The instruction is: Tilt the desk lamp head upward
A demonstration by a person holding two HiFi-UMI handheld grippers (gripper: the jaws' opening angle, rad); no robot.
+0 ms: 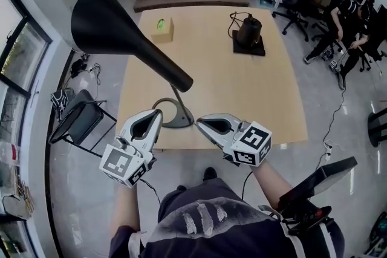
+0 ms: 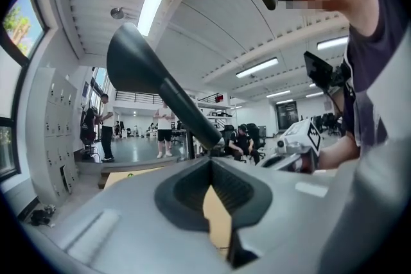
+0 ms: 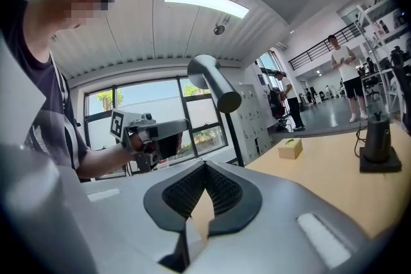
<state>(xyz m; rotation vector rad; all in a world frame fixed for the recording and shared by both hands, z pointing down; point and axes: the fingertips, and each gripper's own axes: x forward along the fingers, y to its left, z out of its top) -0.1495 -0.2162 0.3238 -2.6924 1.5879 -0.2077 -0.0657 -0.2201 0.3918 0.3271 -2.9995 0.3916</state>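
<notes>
1. Desk lamp head [image 1: 115,24], a matt black cone narrowing to a tube, fills the upper left of the head view. Its wide mouth points up and to the left. Its narrow end sits over a thin curved grey neck [image 1: 177,99] and a flat grey base [image 1: 178,122] by the front edge of the pale wooden desk [image 1: 211,81]. The left hand-held gripper [image 1: 158,114] and right hand-held gripper [image 1: 199,121] flank that base, near it, each with jaws together. Well back on the desk stand a small tan box [image 1: 162,29] and a black pot-like object on a dark square mat [image 1: 248,34].
2. In the left gripper view the jaws meet at their tips with nothing between them. The cone rises above and beyond them, apart from them.
3. In the right gripper view the jaws are likewise closed on nothing. The lamp head hangs high in the middle of the view, well clear, with the other hand-held gripper to its left.
4. I judge the head to be rigid, light and smooth. The taper would slip out of a pinch, so I would take the narrow tube end, or push under the cone from below.
5. The joint probably resists, and the slim base looks light enough to slide or tip. I would pin the base or neck with one hand-held gripper while the other tilts the head.
</notes>
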